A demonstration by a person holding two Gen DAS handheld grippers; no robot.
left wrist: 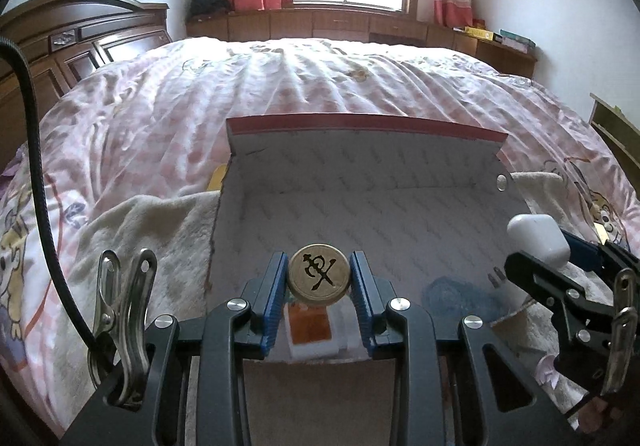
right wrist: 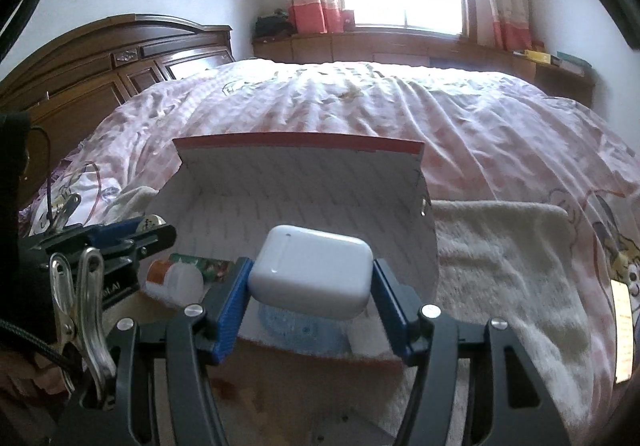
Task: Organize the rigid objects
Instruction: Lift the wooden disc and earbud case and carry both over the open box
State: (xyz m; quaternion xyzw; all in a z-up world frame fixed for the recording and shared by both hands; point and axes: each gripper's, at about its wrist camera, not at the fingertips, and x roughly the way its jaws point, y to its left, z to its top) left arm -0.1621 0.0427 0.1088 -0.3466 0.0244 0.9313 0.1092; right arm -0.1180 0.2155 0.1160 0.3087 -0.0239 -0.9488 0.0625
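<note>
My left gripper (left wrist: pixel 319 278) is shut on a round wooden chess piece (left wrist: pixel 319 273) with a black character, held over the near edge of an open cardboard box (left wrist: pixel 360 174). My right gripper (right wrist: pixel 311 278) is shut on a white earbud case (right wrist: pixel 310 272), also held over the box (right wrist: pixel 304 174). The case and right gripper show at the right of the left wrist view (left wrist: pixel 538 240). Inside the box lie an orange-and-white bottle (right wrist: pixel 174 280), a blue round item (right wrist: pixel 304 330) and a colourful packet (right wrist: pixel 204 266). The left gripper (right wrist: pixel 120 242) shows at the left of the right wrist view.
The box sits on a cream towel (right wrist: pixel 500 246) spread on a bed with a pink patterned quilt (left wrist: pixel 280 86). A dark wooden headboard (left wrist: pixel 80 42) stands to the left. Low wooden cabinets (left wrist: pixel 340 22) run under the window.
</note>
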